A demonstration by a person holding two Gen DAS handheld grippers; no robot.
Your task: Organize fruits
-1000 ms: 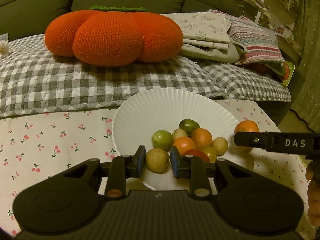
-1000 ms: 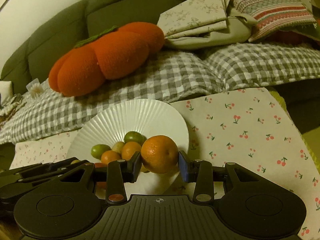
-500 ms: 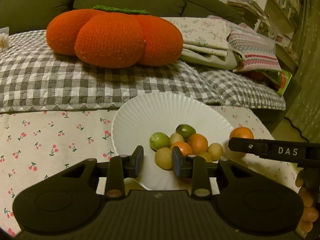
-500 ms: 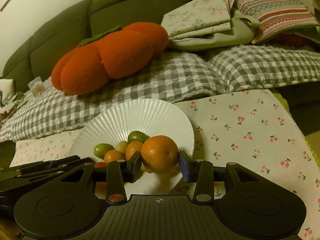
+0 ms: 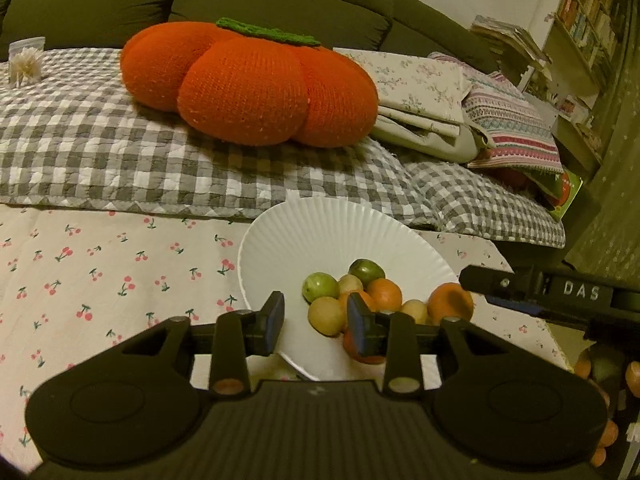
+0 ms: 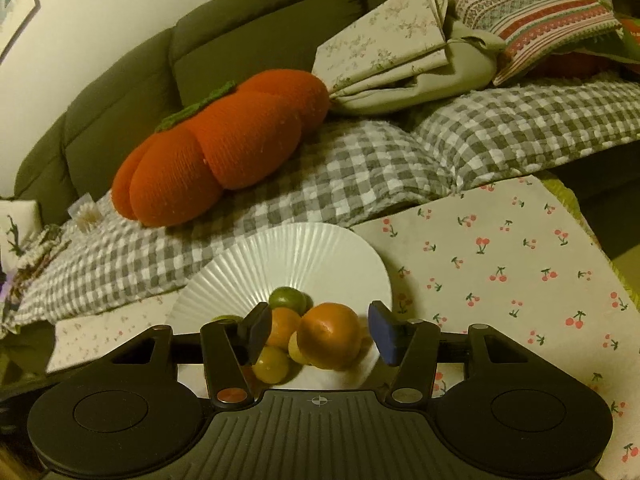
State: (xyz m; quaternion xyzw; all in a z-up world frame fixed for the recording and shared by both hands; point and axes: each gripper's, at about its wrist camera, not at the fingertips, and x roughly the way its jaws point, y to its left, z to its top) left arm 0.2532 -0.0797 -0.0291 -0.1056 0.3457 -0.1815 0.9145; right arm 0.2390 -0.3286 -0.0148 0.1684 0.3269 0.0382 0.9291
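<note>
1. Left gripper (image 5: 315,322) held low and level over the near rim of the white fluted plate (image 5: 320,236); jaws apart, nothing between the blue pads; left finger (image 5: 273,318) over bare plate, right finger (image 5: 360,326) in front of the fruit pile.
2. Fruit heaped on the near right part of the plate: yellowish lime (image 5: 327,315) nearest the gap, green lime (image 5: 320,286) behind it, darker green lime (image 5: 366,272) at the back, small oranges (image 5: 385,293) between them, a reddish fruit (image 5: 356,350) partly hidden behind the right finger.
3. Right gripper (image 6: 318,334) also low, aimed across the same plate (image 6: 304,256); jaws spread wide, pads clear of the large orange (image 6: 330,336) on both sides; orange resting on the plate against the pile, not clamped.
4. Seen from the left wrist, the right gripper's black finger (image 5: 504,286) reaching in from the right, marked DAS, just above the large orange (image 5: 450,302) at the plate's right edge.
5. Underneath, a pale tablecloth (image 5: 100,272) printed with small red cherries; plate set toward its far edge.
6. Behind, a grey-and-white checked quilt (image 5: 80,140) over a dark green sofa (image 5: 100,0); on it a knitted orange pumpkin cushion (image 5: 248,84) with a green stalk, then folded floral linen (image 5: 416,80) and a striped cushion (image 5: 508,120) to the right.
7. Far right, bookshelves (image 5: 588,28) against the wall.
</note>
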